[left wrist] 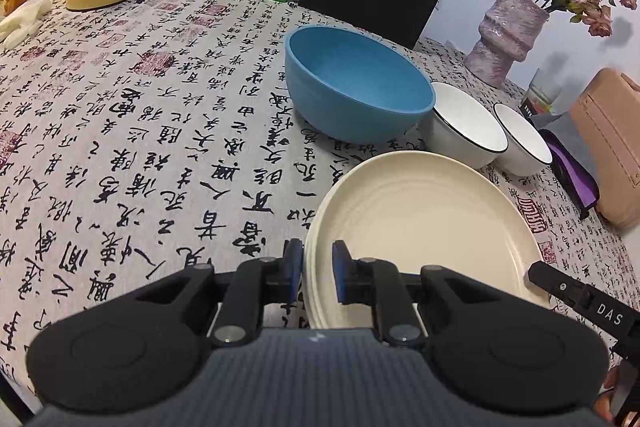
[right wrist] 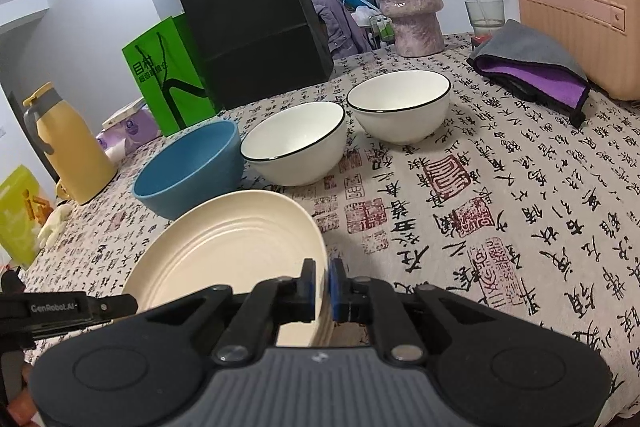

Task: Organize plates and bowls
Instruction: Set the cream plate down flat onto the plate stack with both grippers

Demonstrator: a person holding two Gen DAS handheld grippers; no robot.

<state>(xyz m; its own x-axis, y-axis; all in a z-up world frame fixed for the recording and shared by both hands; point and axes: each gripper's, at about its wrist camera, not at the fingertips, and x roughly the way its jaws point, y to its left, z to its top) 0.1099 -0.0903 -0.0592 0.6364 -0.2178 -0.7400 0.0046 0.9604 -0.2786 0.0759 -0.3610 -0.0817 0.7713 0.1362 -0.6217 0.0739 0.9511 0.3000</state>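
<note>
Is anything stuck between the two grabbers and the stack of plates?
No. Both already pinch the cream plates: the left gripper on one edge, the right gripper on the opposite edge. The blue bowl and two white bowls sit beyond, apart from the grippers.

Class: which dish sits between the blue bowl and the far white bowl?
A second black-rimmed white bowl sits between the blue bowl and the far white bowl, clearest in the right wrist view.

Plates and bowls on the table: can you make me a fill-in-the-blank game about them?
1. The biggest bowl is coloured ____.
2. The number of white bowls with dark rims is ____.
3. The left tongs and right tongs both pinch the rim of the cream ____.

Missing words: blue; two; plates
</note>
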